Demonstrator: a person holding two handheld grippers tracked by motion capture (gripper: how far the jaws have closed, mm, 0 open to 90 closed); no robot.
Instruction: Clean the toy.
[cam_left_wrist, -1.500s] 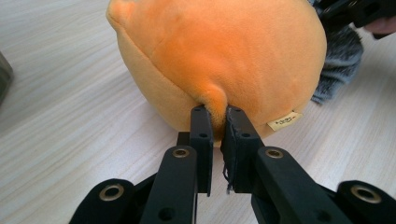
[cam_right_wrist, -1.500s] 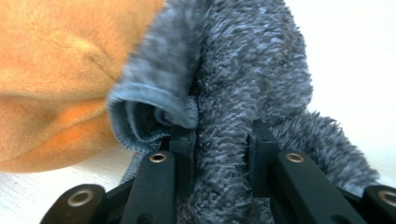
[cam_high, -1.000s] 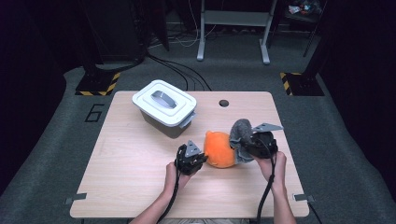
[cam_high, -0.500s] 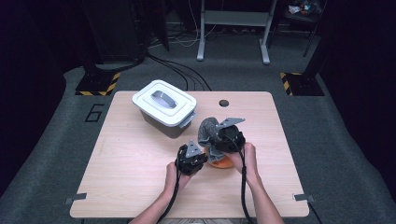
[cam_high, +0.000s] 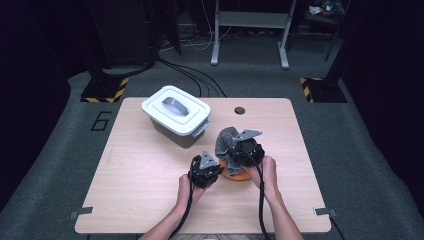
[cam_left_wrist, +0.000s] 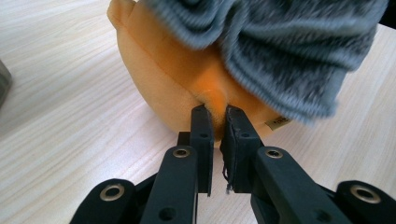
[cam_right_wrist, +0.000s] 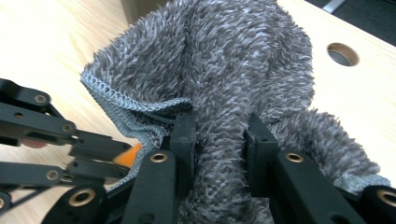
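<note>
My two grippers sit close together at the table's (cam_high: 150, 200) near middle, with an orange cushion (cam_high: 235, 174) and a grey cloth (cam_high: 225, 142) packed between and beyond them, so nothing could pass there. Just past the cloth, to the left, a white lidded bin (cam_high: 175, 115) blocks the far-left way. Bare wood lies open along my left side, the near edge, and the whole right side around a small hole (cam_high: 240, 110).

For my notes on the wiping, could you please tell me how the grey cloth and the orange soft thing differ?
The grey cloth is shaggy and bunched; the orange soft thing is smooth and rounded. The cloth drapes on top; the orange thing rests on the table. Both are soft, and each is pinched by a hand-held gripper.
</note>
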